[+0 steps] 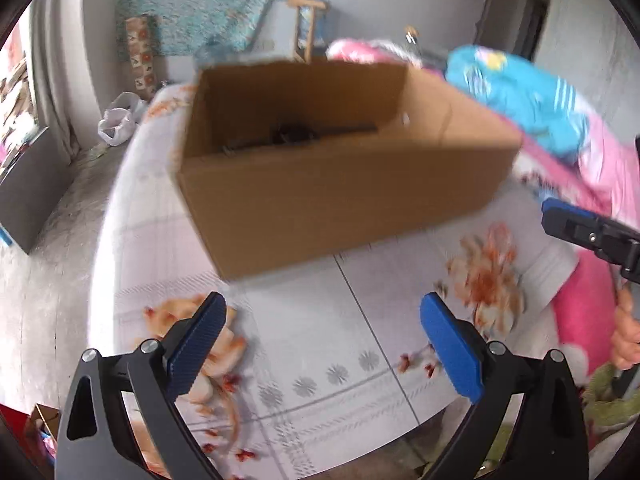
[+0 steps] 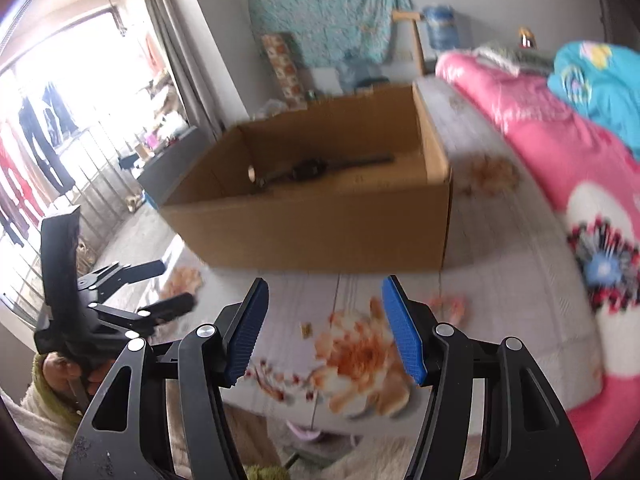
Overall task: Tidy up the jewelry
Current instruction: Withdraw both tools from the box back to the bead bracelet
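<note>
An open brown cardboard box [image 1: 340, 200] [image 2: 320, 236] stands on a bed with a floral sheet [image 1: 304, 332]. A dark, long piece of jewelry [image 2: 308, 170] lies on the box floor, and it is blurred in the left wrist view [image 1: 292, 134]. My left gripper [image 1: 323, 300] is open and empty, hovering over the sheet just in front of the box. My right gripper [image 2: 326, 282] is also open and empty, short of the box's near wall. Each gripper shows in the other's view: the right gripper [image 1: 592, 232] at the right edge, the left gripper [image 2: 176, 284] at the left, held by a hand.
A pink blanket [image 2: 552, 148] and a blue garment [image 2: 600, 84] lie heaped to the right of the box. The bed's near edge [image 1: 360, 440] curves below the grippers. A grey cabinet [image 1: 28, 188] and a white bag [image 1: 118, 120] are on the floor to the left.
</note>
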`<state>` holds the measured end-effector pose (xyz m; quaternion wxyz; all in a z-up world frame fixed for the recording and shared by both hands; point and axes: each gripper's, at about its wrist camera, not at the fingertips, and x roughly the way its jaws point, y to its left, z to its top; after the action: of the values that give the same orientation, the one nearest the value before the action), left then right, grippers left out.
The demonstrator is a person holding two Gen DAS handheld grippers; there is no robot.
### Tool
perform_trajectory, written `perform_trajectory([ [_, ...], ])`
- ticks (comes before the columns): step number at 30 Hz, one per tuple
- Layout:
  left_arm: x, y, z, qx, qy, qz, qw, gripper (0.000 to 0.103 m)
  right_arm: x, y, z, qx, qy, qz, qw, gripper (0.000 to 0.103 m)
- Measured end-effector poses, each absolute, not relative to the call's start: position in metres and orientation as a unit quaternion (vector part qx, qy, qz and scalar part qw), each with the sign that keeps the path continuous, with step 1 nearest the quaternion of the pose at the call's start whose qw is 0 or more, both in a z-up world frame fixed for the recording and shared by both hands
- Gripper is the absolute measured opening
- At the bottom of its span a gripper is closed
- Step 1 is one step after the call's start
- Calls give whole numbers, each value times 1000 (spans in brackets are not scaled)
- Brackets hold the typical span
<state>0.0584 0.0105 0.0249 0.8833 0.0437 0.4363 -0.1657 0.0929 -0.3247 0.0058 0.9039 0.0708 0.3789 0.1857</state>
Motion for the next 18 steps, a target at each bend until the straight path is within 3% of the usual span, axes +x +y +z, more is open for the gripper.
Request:
perform_trajectory([
  [10, 63, -8, -23, 68, 450, -128, 881, 96, 67, -319, -45, 61, 443, 158, 880, 57],
  [18, 68, -17, -34, 63, 469, -108, 874, 97, 68, -316, -50, 57, 446, 157, 879, 56],
])
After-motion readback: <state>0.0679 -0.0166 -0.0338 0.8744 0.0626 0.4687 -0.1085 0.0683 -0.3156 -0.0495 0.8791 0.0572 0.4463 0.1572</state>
